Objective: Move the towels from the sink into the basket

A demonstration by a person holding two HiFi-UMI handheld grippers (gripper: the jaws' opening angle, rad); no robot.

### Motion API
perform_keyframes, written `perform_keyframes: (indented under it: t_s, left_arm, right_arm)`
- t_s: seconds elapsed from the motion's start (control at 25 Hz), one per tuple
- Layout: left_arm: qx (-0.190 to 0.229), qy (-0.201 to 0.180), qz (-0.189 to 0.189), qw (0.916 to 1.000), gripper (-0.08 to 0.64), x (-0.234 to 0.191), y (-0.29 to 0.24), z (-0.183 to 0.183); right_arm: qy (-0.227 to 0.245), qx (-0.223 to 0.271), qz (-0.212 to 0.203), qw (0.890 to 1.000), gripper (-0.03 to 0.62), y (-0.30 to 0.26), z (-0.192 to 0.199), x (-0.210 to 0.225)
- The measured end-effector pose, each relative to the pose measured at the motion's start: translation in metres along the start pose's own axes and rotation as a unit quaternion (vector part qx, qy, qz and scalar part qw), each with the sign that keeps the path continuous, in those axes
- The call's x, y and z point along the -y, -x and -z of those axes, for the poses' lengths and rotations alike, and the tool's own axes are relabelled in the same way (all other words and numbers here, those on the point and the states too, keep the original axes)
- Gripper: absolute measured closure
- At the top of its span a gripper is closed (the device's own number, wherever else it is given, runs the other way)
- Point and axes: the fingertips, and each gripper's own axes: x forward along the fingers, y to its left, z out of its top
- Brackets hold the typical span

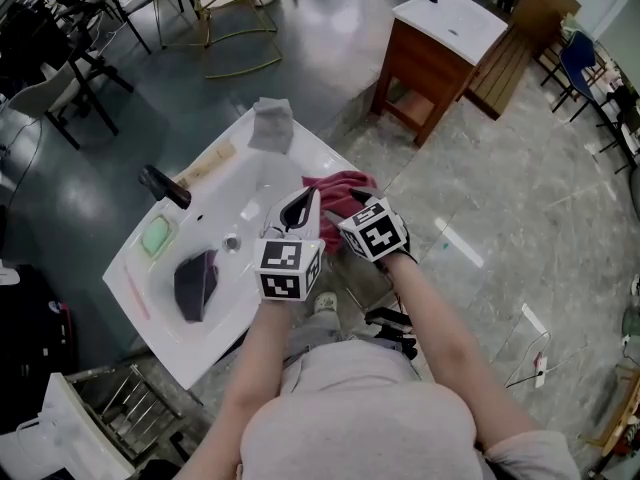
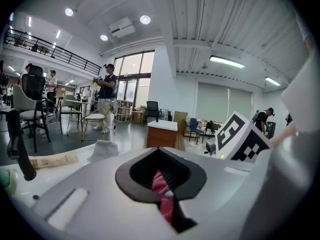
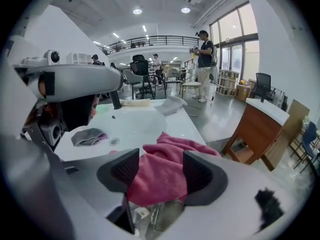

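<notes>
A pink towel hangs over the right edge of the white sink. My left gripper reaches it from the basin side and is shut on a fold of the pink towel. Right beside it, my right gripper stands open, its wide jaws on either side of the bunched pink towel without pinching it. A dark grey-purple towel lies in the basin. A light grey towel sits on the far corner. I see no basket.
A black faucet and a green soap are on the sink's left side. A wooden vanity with a white top stands beyond. Chairs fill the far left. A wire rack sits at the lower left.
</notes>
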Motion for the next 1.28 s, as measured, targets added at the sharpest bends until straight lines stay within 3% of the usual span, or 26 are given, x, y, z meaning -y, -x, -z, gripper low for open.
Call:
perform_keyframes:
  t_s: [0.32,0.48,0.84,0.88,0.96,1.28]
  left_arm:
    - [-0.012,0.009,0.002,0.9999,0.555,-0.007,-0.014,0.008]
    - [-0.013,0.013,0.002,0.9998,0.555,-0.012,-0.019,0.008]
    - [-0.012,0.024,-0.002,0.9996,0.555,-0.021,-0.023,0.007]
    - [-0.012,0.025,-0.001,0.9996,0.555,-0.021,-0.023,0.007]
    - [-0.012,0.027,0.000,0.9996,0.555,-0.020,-0.022,0.009]
    - [-0.010,0.025,0.004,0.9996,0.555,-0.018,-0.015,0.008]
  right_arm:
    - [0.010,-0.048,-0.002,0.999,0.330,-0.023,0.021,0.006]
    - [0.043,-0.057,-0.004,0.997,0.330,-0.030,0.019,0.005]
    - [0.042,-0.059,0.003,0.997,0.334,-0.029,0.017,0.004]
    - [0.046,-0.063,0.007,0.997,0.352,-0.028,0.019,0.004]
    - [0.063,-0.071,0.019,0.995,0.510,-0.025,0.023,0.005]
    - [0.056,-0.077,0.033,0.995,0.538,-0.023,0.023,0.005]
